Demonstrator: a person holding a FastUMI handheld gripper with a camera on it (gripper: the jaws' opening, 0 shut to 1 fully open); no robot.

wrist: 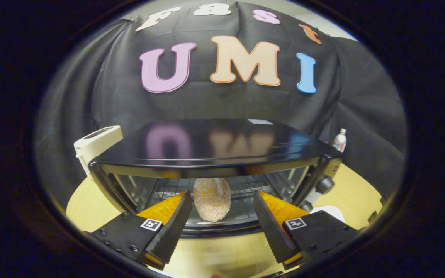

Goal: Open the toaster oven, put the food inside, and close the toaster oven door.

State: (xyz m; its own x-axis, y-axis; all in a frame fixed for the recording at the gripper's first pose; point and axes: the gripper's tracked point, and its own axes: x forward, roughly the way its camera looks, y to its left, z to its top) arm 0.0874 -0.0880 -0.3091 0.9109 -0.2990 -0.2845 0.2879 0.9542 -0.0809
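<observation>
The black toaster oven (pixel 214 144) stands on a wooden table (pixel 91 208) with its front open, so the cavity and its wire rack (pixel 247 191) show. An oval, orange-speckled breaded piece of food (pixel 211 202) lies on the rack near the front of the cavity. My gripper (pixel 222 195) is open, its fingertips at the oven's mouth. One finger is on each side of the food, with a gap on both sides and neither touching it. The oven's door cannot be made out below the fingers.
Two dark knobs (pixel 325 184) sit on the oven's right panel. A white appliance (pixel 97 143) stands left of the oven and a small white bottle (pixel 340 139) behind its right corner. Something white (pixel 328 211) lies on the table by the right finger.
</observation>
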